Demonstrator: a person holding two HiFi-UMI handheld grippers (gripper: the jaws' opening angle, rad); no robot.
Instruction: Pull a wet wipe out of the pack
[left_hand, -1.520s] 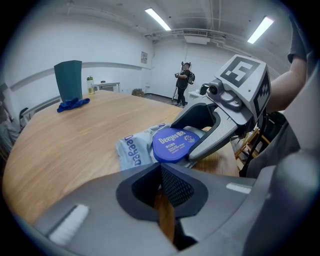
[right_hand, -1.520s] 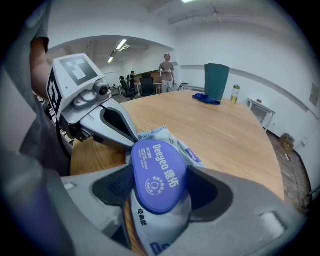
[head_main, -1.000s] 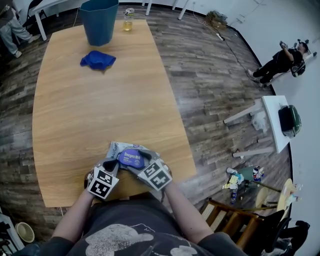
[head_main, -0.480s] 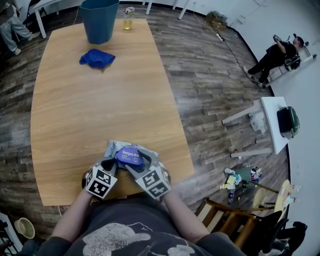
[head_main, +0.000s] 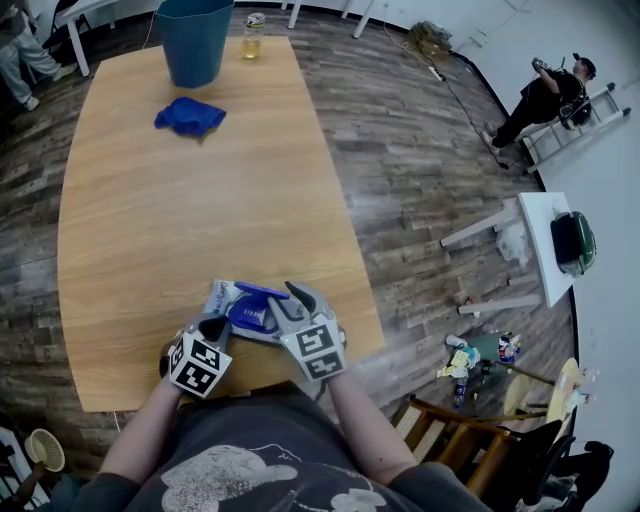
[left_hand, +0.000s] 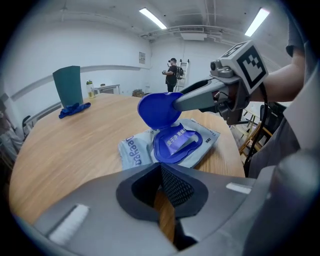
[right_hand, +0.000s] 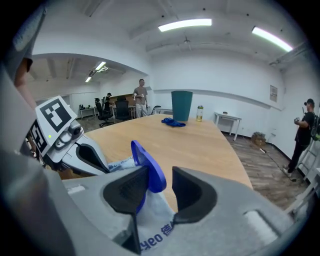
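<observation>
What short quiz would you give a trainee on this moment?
1. True or false: the lid of the wipe pack lies closed.
2. Which has the lid between its fingers? A) left gripper B) right gripper
3. What colour is the cloth near the bin?
Key: 1. False, it stands up. 2. B; its fingers are closing around it, while the left gripper is shut and empty. 3. Blue.

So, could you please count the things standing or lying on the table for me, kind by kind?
wet wipe pack: 1
blue cloth: 1
teal bin: 1
bottle: 1
Total: 4
</observation>
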